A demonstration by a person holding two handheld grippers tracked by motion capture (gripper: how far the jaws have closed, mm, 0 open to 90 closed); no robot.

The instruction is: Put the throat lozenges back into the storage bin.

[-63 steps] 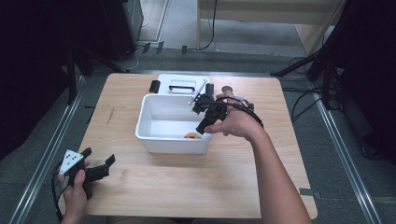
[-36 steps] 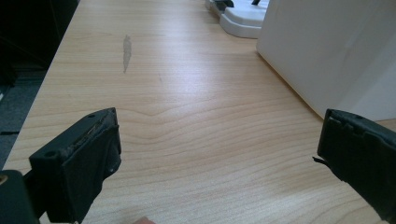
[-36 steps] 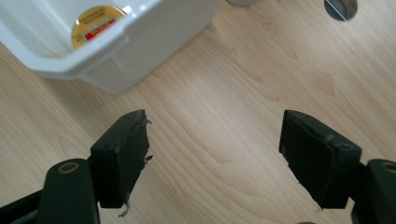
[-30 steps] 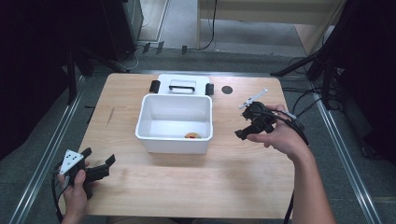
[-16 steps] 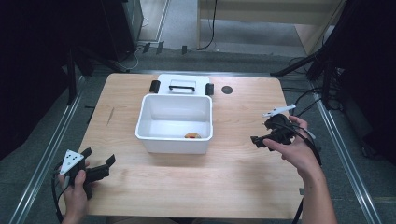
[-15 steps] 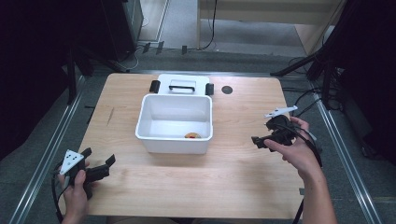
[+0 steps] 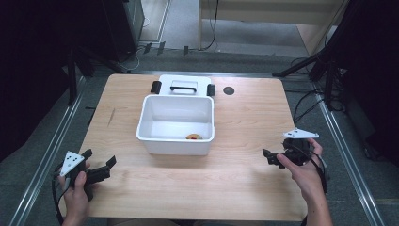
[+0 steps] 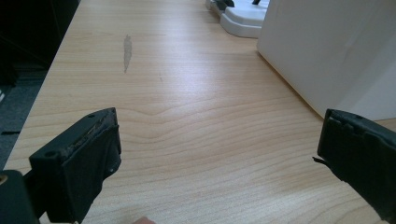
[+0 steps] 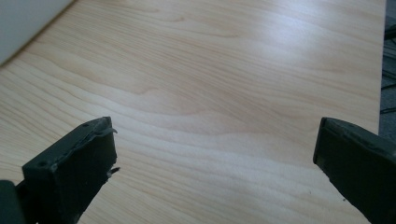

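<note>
Wood table [image 7: 244, 117], white bin [image 7: 176, 123] w/ maybe an orange snack [image 7: 193, 137], left gripper [image 7: 98, 165] & right gripper [image 7: 268, 156] wide, empty

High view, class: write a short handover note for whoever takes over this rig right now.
Left tool: open, holding nothing, low at the table's near-left corner.
Right tool: open, holding nothing, over bare wood right of the white bin.
Small orange item: lying in the bin by its near wall.
Bin lid: flat behind the bin.
Done: item is in the bin.
Left, probably: put the lid on.
</note>
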